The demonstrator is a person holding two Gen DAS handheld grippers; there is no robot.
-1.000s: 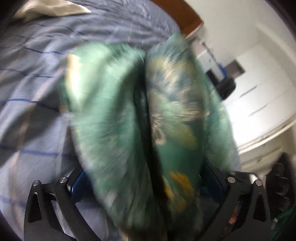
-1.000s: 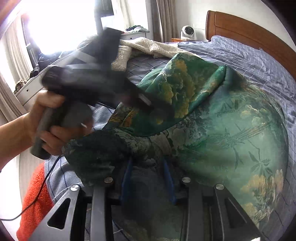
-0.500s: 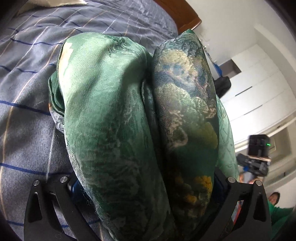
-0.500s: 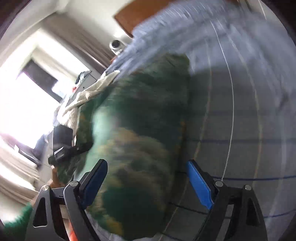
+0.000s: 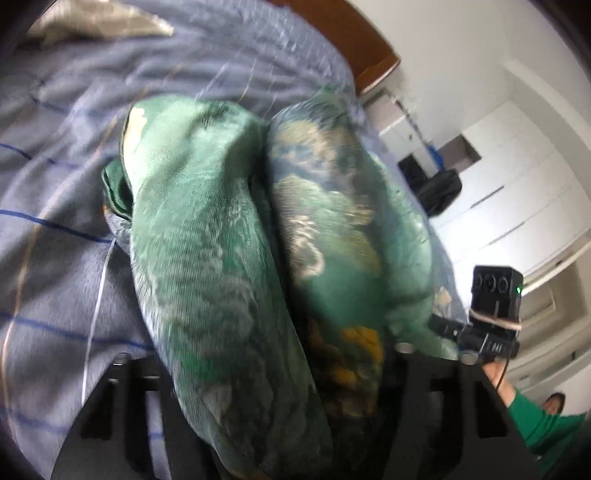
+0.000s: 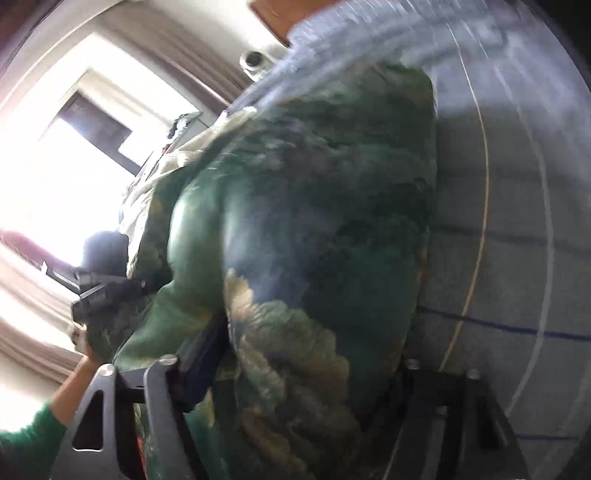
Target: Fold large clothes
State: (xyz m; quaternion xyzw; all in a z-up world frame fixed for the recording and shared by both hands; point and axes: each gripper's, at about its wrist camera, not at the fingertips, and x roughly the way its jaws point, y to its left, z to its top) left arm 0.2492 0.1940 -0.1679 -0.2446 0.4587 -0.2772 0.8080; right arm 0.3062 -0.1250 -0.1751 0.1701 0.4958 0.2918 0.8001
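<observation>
I have the large green silky garment with a gold-and-teal floral print bundled into two thick rolls that lie side by side on the bed with the grey-blue checked cover, toward the edge of the bed nearest me and running up toward the wooden headboard. The left tongs straddle the near end of that bundle: both rolls fill the gap between the arms, and the jaws are closing in on them, though the cloth hides the pads, so I cannot tell whether they press yet. I keep them low at the end of the bundle so that the layers stay stacked rather than slide apart, as silky fabric tends to. The right tongs come at the same garment from the other side, rolled over so the window sits tilted in their view; the blue pad on one arm lies against the cloth, the far arm is dark and mostly hidden, and those jaws are closing too, with the fabric between them. That view is blurred, so contact on the far side is uncertain. With a grip at each side I judge I am gathering the bulk to lift or turn it over for the next fold. A beige blanket lies at the far corner of the bed, well apart.
</observation>
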